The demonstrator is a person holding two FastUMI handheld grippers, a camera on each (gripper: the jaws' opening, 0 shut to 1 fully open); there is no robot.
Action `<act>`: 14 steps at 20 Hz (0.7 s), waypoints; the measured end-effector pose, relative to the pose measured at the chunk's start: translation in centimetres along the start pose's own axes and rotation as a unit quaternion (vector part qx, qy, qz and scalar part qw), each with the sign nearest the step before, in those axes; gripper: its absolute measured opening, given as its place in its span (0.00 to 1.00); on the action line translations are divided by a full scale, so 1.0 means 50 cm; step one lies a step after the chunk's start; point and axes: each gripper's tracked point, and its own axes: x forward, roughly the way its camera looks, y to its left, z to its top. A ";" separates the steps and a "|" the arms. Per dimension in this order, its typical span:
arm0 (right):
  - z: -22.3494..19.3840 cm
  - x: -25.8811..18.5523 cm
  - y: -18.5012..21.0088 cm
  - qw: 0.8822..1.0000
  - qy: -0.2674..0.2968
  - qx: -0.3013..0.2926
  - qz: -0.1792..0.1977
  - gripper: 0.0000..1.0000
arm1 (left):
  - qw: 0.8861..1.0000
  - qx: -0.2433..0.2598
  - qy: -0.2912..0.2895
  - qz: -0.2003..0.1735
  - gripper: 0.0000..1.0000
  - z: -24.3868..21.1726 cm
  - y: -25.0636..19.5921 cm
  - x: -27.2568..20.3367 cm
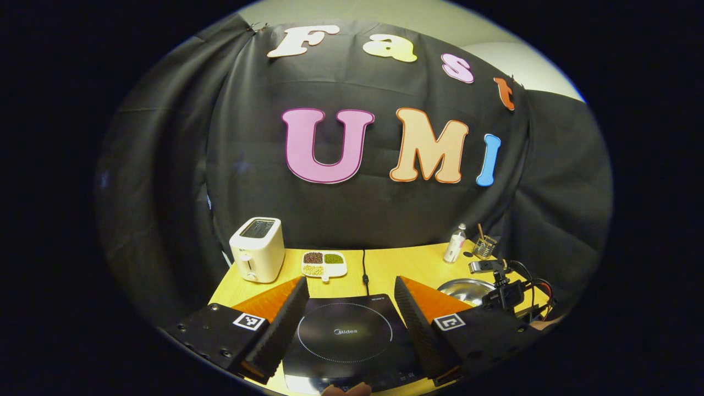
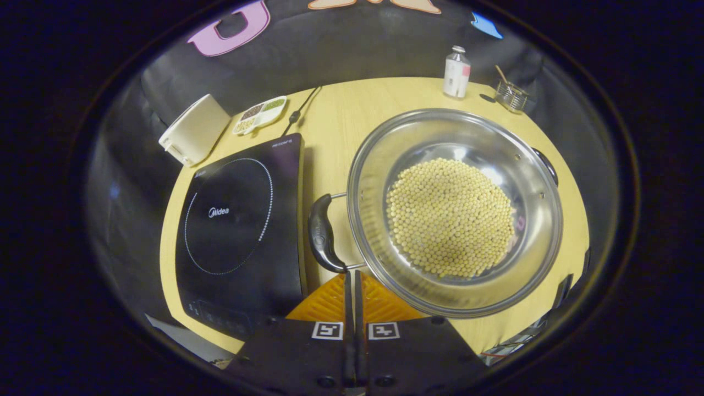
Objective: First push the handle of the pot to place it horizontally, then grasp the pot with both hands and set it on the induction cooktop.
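Observation:
A steel pot [image 2: 456, 212] holding yellow soybeans stands on the wooden table [image 2: 335, 110], to the right of the black induction cooktop [image 2: 242, 220]. One black handle [image 2: 322, 234] faces the cooktop; the other handle [image 2: 545, 165] sits at the pot's far right rim. My right gripper [image 2: 350, 273] is shut with nothing in it, its tips right at the lower end of the near handle. My left gripper [image 1: 350, 283] stands open above the cooktop [image 1: 345, 333], nothing between its fingers. In the left gripper view the pot [image 1: 467, 289] is partly hidden behind the right gripper [image 1: 506, 294].
A white toaster [image 1: 257, 257] and a divided dish of beans [image 1: 324, 264] stand behind the cooktop, whose cord [image 1: 364, 269] runs to the back. At the back right are a small bottle [image 2: 456, 71] and a glass jar [image 2: 511, 94].

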 end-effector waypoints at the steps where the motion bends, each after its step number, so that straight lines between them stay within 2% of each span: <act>1: 0.003 -0.005 -0.003 1.000 -0.004 -0.001 0.001 0.00 | 1.000 0.001 0.000 -0.002 0.96 0.000 -0.003 0.000; 2: 0.005 -0.011 -0.005 1.000 -0.008 -0.001 0.004 0.03 | 1.000 0.002 0.000 -0.004 0.96 0.000 -0.007 0.002; 4: 0.016 -0.027 -0.016 1.000 -0.019 0.005 0.008 0.00 | 1.000 0.000 0.001 -0.010 0.96 0.001 -0.019 0.005; 7: 0.036 -0.053 -0.049 0.999 -0.037 0.017 0.011 0.05 | 1.000 -0.001 0.003 -0.024 0.96 0.004 -0.043 0.012; 9: 0.051 -0.067 -0.094 0.998 -0.055 0.012 -0.007 0.01 | 0.999 -0.007 0.013 -0.041 0.92 -0.008 -0.070 0.023; 10: 0.056 -0.079 -0.127 0.998 -0.062 0.009 -0.019 0.07 | 0.999 -0.010 0.021 -0.048 0.95 -0.018 -0.083 0.025; 11: 0.062 -0.086 -0.152 0.997 -0.069 0.008 -0.031 0.10 | 0.998 -0.013 0.028 -0.055 0.96 -0.024 -0.096 0.029; 12: 0.069 -0.096 -0.178 0.996 -0.075 0.010 -0.038 0.18 | 0.997 -0.015 0.034 -0.060 0.96 -0.031 -0.108 0.034; 13: 0.078 -0.106 -0.200 0.996 -0.081 0.015 -0.041 0.19 | 0.997 -0.015 0.039 -0.064 0.96 -0.036 -0.119 0.037; 14: 0.080 -0.111 -0.216 0.996 -0.084 0.017 -0.039 0.24 | 0.997 -0.013 0.045 -0.066 0.96 -0.044 -0.130 0.040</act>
